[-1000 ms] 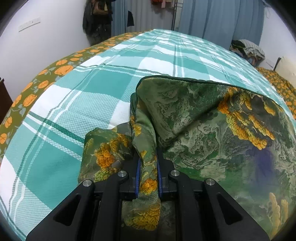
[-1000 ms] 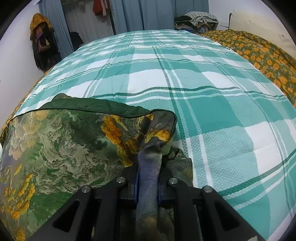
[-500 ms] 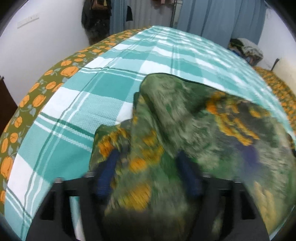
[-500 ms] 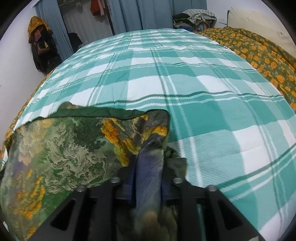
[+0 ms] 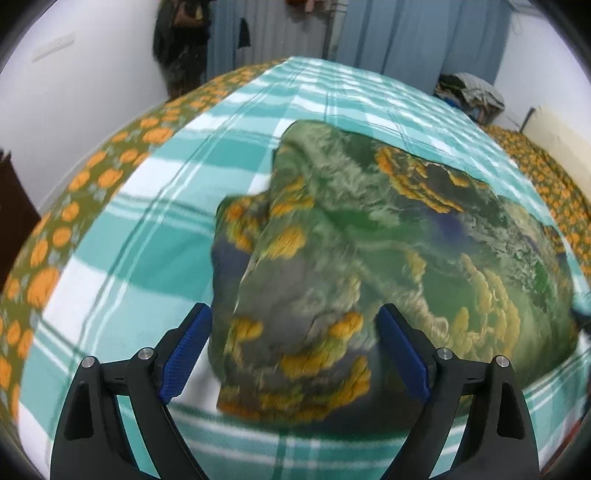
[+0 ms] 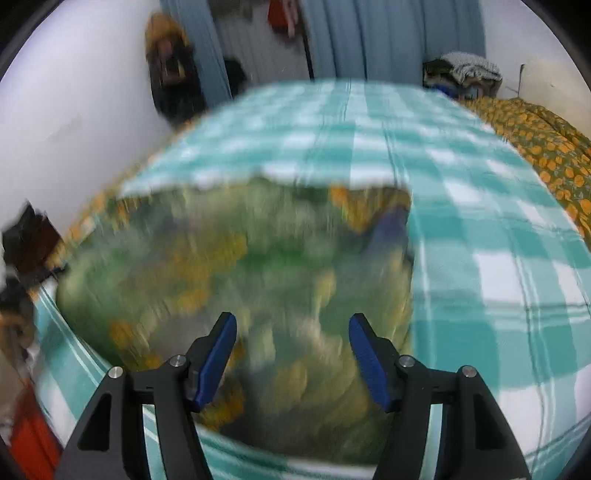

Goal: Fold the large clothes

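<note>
A large green garment (image 5: 369,236) with orange and grey print lies folded over on the teal plaid bedspread (image 5: 155,236). My left gripper (image 5: 295,314) hovers above its near left corner, jaws opening wide, blue pads (image 5: 184,347) clear of the cloth on both sides. In the blurred right wrist view the same garment (image 6: 236,266) spreads below my right gripper (image 6: 291,325), whose jaws are also opening; its pads (image 6: 365,358) touch nothing. The cloth lies loose between and under both pairs of fingers.
An orange-flowered green cover (image 5: 55,236) edges the bed on the left, and another (image 6: 546,140) lies at the right. Blue curtains (image 5: 406,33), hanging dark clothes (image 5: 181,40) and a heap of laundry (image 6: 461,74) stand beyond the bed's far end.
Both grippers were shut on bunched corners of the garment; both have let go, opened and pulled back upward. The released cloth has dropped onto the bed.
</note>
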{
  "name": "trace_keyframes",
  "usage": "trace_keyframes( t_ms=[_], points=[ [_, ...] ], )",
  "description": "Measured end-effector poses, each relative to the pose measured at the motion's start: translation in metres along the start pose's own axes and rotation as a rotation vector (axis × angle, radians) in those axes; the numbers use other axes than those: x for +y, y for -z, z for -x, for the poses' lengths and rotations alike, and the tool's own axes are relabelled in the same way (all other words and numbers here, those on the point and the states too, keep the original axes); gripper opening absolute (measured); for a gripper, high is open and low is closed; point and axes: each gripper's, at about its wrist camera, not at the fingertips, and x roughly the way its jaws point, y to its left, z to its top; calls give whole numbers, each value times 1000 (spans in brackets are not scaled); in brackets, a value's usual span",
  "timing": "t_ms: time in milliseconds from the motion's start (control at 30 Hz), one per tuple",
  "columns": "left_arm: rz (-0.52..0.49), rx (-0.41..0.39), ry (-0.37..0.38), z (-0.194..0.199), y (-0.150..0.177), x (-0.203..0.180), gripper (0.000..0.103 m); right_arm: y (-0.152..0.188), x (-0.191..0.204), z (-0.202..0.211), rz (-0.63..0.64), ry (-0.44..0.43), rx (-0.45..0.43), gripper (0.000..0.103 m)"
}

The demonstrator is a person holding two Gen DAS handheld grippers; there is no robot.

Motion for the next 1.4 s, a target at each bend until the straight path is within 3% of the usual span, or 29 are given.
trace_keyframes(
  t_ms=[167,300,467,567,767,900,967,1133,1400],
  points=[
    [-13,-1,-12,19,7,-1,92,7,-18,-25,-127,-40,-9,65],
    [-94,-17,-16,35,6,-20,92,10,-15,-24,-113,-19,-29,65],
    [-178,-38,64,55,-6,-66,92,9,-3,9,-101,41,-80,65],
    [-255,-36,124,58,-11,-106,92,8,5,34,-86,24,-127,65],
    [-357,12,193,31,-19,-181,92,23,6,54,-133,-21,-141,65],
    [-444,160,156,-17,-3,-211,95,37,7,54,-155,-33,-126,65],
    [-471,187,138,-33,6,-211,99,45,4,52,-169,-36,-112,65],
    [-429,231,185,-53,11,-199,102,60,-2,48,-213,-47,-107,65],
    [-439,220,145,-44,7,-206,102,65,2,52,-232,-59,-122,65]
  ],
)
